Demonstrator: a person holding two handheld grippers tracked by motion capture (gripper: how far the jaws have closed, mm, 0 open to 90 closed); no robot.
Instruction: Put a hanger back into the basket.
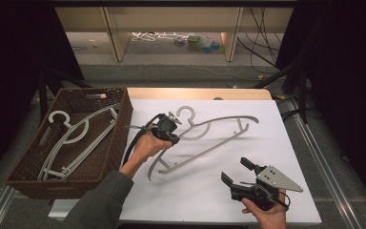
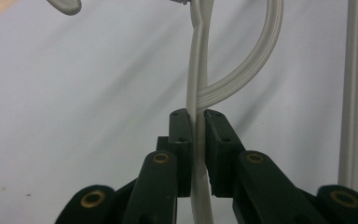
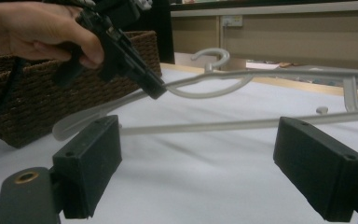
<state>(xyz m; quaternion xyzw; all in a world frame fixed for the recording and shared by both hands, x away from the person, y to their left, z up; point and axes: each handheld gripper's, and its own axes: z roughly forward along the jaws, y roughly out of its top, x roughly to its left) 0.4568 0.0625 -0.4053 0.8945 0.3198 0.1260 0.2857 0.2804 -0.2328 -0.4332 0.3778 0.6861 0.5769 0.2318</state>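
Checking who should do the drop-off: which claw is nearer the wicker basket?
Left. The left claw holds the grey hanger just beside the wicker basket. The right claw hangs open near the table's front edge, farther away.

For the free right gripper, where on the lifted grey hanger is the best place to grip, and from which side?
Probably the straight lower bar. It hangs clear of the white sheet directly ahead of the right gripper, whose jaws stand open. Come in level from the near side; the left gripper is already clamped on the upper arm.
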